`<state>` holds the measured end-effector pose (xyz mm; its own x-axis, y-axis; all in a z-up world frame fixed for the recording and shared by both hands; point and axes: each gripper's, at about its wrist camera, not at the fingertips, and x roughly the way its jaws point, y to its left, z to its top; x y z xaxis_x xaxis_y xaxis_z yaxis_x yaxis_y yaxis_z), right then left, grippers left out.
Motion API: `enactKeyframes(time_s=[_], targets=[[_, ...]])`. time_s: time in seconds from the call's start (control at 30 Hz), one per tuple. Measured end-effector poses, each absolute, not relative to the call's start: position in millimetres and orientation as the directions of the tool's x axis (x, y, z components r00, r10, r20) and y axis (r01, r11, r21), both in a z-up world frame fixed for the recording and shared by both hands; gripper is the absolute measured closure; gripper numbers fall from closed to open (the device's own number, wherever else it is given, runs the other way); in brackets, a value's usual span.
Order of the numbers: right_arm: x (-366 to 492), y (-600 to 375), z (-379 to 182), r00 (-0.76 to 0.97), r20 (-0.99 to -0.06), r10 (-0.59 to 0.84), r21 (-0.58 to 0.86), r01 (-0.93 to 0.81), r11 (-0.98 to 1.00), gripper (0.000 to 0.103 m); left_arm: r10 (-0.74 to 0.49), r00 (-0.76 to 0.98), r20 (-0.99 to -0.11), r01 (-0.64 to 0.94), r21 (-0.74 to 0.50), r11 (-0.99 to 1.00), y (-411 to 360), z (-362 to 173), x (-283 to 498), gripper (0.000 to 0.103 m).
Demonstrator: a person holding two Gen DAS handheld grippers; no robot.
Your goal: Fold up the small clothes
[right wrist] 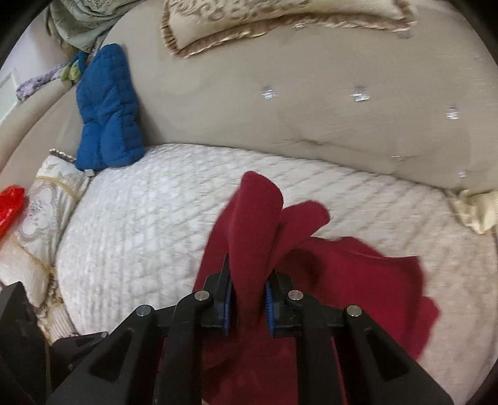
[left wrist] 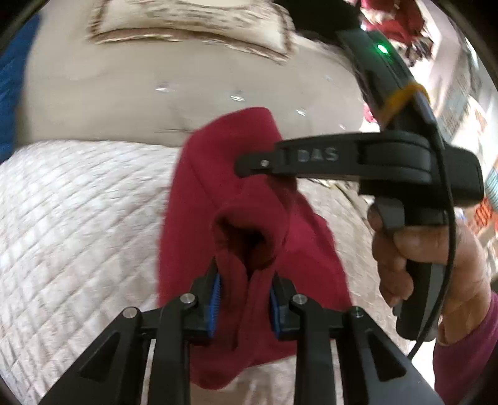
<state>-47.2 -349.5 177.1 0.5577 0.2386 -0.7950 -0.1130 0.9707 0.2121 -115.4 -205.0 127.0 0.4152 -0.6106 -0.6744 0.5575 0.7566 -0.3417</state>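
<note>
A dark red garment (right wrist: 358,274) is held up over a bed, gripped at two places. The left gripper (left wrist: 244,299) has its fingers closed on a bunched fold of the red cloth, with a rounded opening — perhaps a sleeve or leg hole, hard to tell — just ahead of them. The right gripper (right wrist: 247,300) has its fingers pinched on another thick fold, two flaps of cloth standing up beyond them. The rest of the garment trails onto the bedspread to the right.

Judging from this, folding is at an early stage: the cloth is crumpled and lifted, no flat crease or neat edge shows, and it has yet to be spread out and folded over.

The surface is a bed with a white quilted bedspread (right wrist: 140,218), backed by a beige tufted headboard (right wrist: 311,102) with shiny buttons. An ornate cream pillow (right wrist: 280,21) leans at the top, and a blue quilted item (right wrist: 105,109) rests against the headboard at left. A patterned cushion (right wrist: 40,218) lies at the bed's left edge beside something bright red (right wrist: 9,205), unclear what.
</note>
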Motion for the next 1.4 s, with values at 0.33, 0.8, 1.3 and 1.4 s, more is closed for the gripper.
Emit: enactKeyframes(time_s=[0.33, 0.8, 1.3, 1.4], targets=[[-76.4, -448.2, 146.5, 0.529, -0.839, 0.127, 0.165, 0.024, 0.986, 0.103, -0.637, 0.313, -0.705, 0.668, -0.312, 0.675, -301.1, 106.7, -138.3, 0.077], [-140.8, -493.1, 124.1, 0.601, -0.77, 0.212, 0.4, 0.197, 0.895, 0.08, -0.629, 0.382, -0.677, 0.706, -0.224, 0.671, -226.9, 137.8, -149.3, 0.032], [-181.4, -446.4, 110.4, 0.568, -0.82, 0.067, 0.221, 0.207, 0.953, 0.103, -0.456, 0.476, -0.752, 0.618, -0.083, 0.782, -241.8, 81.2, -142.5, 0.031], [-182.9, -446.9, 96.5, 0.564, -0.821, 0.088, 0.236, 0.196, 0.952, 0.102, -0.457, 0.469, -0.756, 0.606, -0.102, 0.789, -243.6, 79.5, -136.8, 0.031]])
